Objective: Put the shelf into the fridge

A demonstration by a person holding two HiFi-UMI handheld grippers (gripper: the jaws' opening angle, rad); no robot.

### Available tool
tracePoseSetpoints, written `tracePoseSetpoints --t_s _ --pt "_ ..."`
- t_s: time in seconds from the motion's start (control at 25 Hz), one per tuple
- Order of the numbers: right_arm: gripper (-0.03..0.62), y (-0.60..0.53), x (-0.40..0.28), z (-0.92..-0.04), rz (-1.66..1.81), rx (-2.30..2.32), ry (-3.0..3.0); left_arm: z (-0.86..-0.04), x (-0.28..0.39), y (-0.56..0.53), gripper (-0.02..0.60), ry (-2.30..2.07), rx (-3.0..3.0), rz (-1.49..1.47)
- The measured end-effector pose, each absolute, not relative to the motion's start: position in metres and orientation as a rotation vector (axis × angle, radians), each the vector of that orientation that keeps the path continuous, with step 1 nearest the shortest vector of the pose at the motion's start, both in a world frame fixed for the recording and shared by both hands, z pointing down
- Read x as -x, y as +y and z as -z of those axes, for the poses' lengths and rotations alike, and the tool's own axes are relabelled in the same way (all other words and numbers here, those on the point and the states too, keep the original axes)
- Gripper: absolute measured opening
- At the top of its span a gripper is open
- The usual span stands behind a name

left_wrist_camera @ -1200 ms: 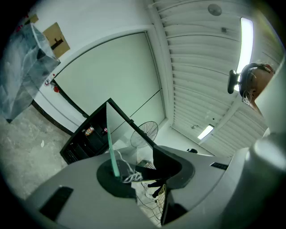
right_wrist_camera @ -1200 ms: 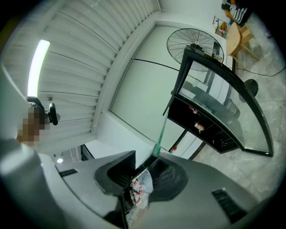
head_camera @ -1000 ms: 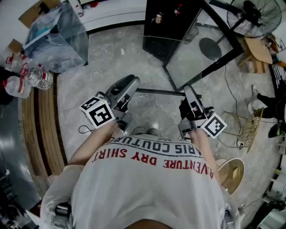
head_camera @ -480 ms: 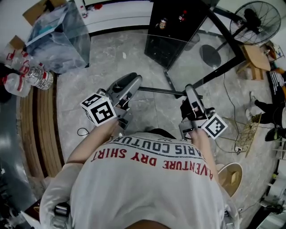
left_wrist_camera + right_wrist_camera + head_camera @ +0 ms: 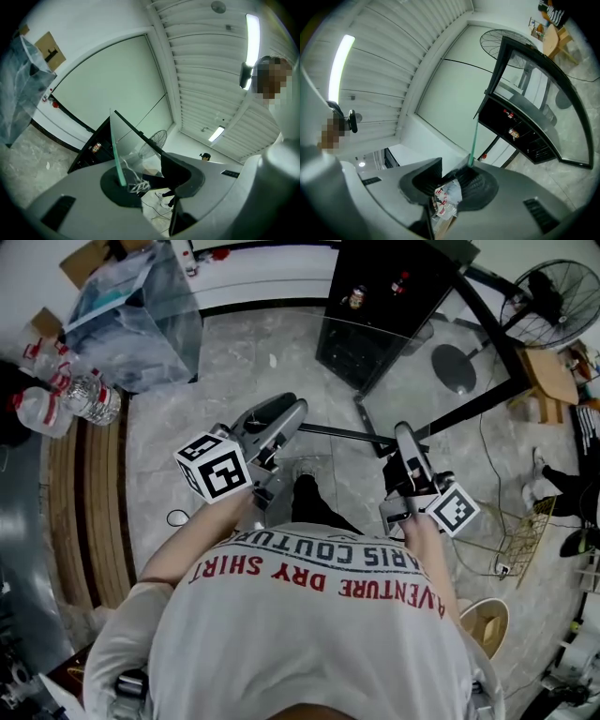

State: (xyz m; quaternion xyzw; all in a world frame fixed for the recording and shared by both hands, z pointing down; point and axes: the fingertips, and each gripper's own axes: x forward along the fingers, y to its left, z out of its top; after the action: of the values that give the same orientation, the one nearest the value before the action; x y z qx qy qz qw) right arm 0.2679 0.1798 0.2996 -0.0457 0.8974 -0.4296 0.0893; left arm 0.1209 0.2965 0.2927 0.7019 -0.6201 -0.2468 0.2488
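Glass shelf (image 5: 354, 390) held in my left gripper (image 5: 293, 415) and right gripper (image 5: 403, 434) could break if it bumps the fridge (image 5: 394, 287).

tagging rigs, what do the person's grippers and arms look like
The left gripper and right gripper are light grey with black pads; each carries a white cube with black square markers. The person wears a white short-sleeved T-shirt with red lettering.

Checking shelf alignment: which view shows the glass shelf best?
Head view: the glass shelf shows flat, spanning left gripper to right gripper. Each gripper view shows only its green edge, end-on.
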Motion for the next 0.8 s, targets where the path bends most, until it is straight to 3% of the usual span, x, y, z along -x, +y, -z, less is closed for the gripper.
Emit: tracePoseSetpoints --t_s 0.8 --pt "0.092 0.066 -0.165 -0.325 1.321 0.138 2.641 -0.315 -0.02 0.182 0.143 -1.697 -1.881 0.622"
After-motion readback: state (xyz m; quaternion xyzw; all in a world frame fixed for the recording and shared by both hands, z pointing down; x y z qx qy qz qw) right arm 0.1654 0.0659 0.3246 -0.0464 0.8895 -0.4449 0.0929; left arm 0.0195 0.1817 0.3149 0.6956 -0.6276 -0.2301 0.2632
